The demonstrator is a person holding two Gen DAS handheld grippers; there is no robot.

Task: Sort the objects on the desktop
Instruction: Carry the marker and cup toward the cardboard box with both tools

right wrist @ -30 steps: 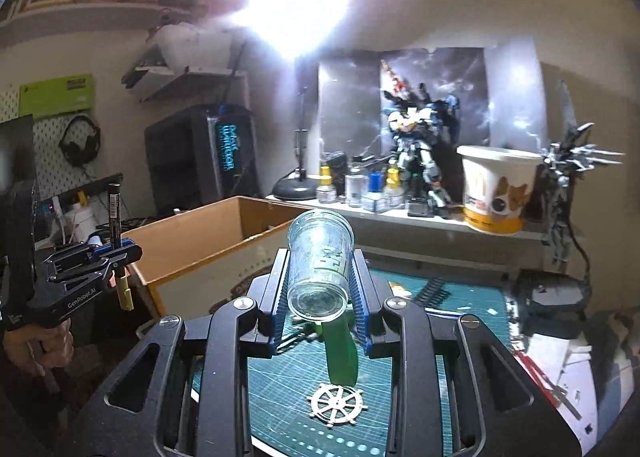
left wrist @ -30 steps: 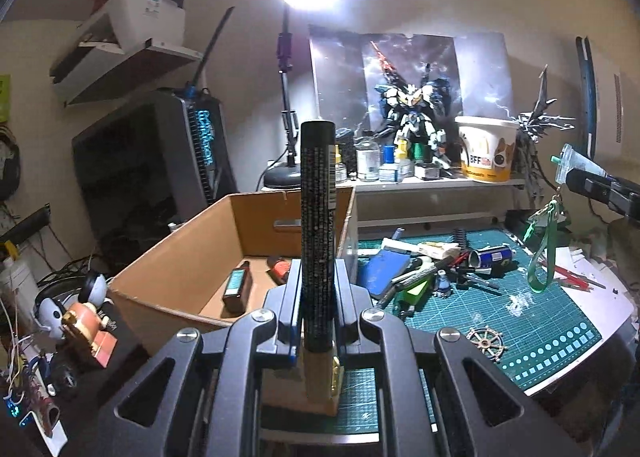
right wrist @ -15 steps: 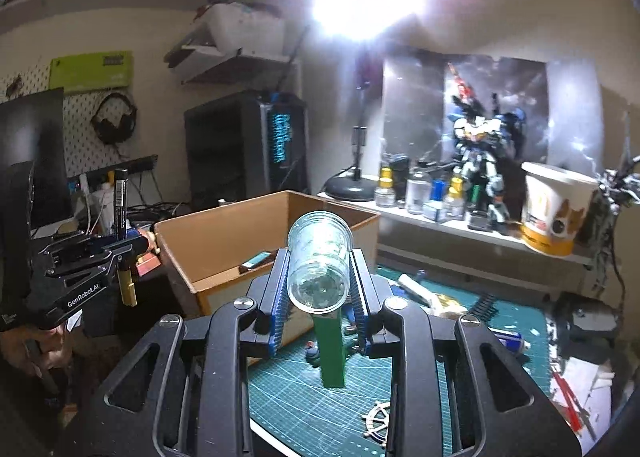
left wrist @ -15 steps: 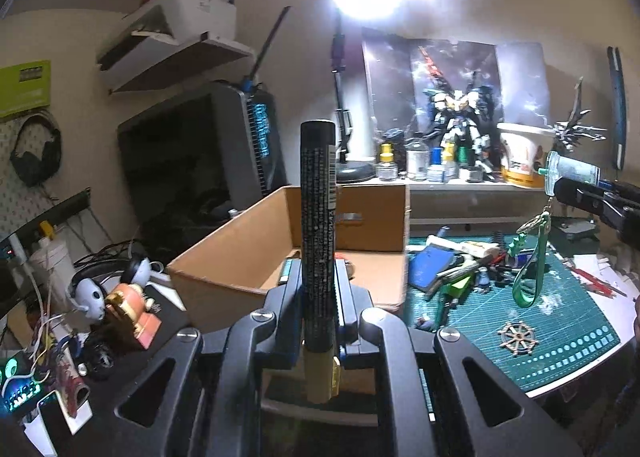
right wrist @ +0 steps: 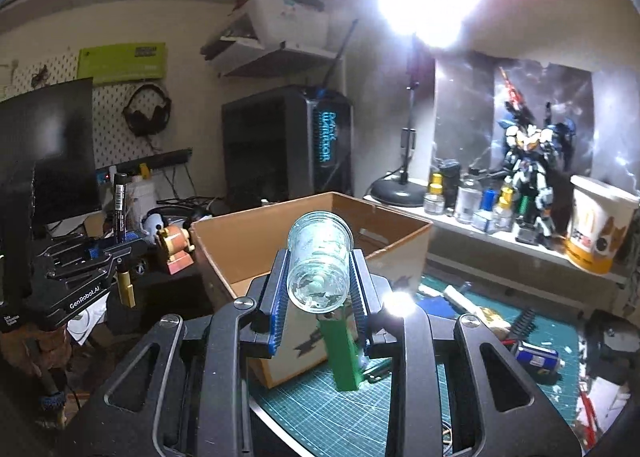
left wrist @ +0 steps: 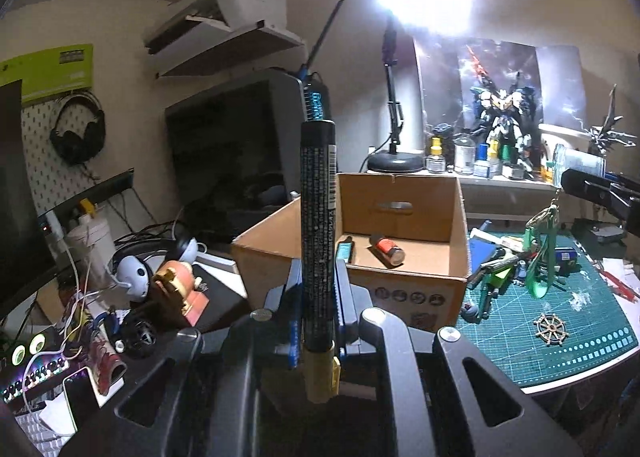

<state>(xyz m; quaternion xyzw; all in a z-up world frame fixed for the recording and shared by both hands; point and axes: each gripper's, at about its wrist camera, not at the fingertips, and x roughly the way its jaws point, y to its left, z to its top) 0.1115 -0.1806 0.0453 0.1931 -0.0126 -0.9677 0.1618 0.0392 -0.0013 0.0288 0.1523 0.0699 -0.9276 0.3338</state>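
Left wrist view: left gripper point(left wrist: 318, 297), jaws clamped on an upright marker point(left wrist: 318, 225), sits before the box point(left wrist: 400, 293). Right gripper point(right wrist: 320, 277) grips a clear bottle point(right wrist: 320, 261) just before that box point(right wrist: 224, 253).

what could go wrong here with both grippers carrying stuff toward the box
1. The clear jar lies sideways in the right gripper, gripped only at its sides, with a green strap dangling below; the strap might snag the cardboard box rim.
2. The marker stands tall above the left gripper, pinched near its lower end, so it could tip or catch the box wall on release.
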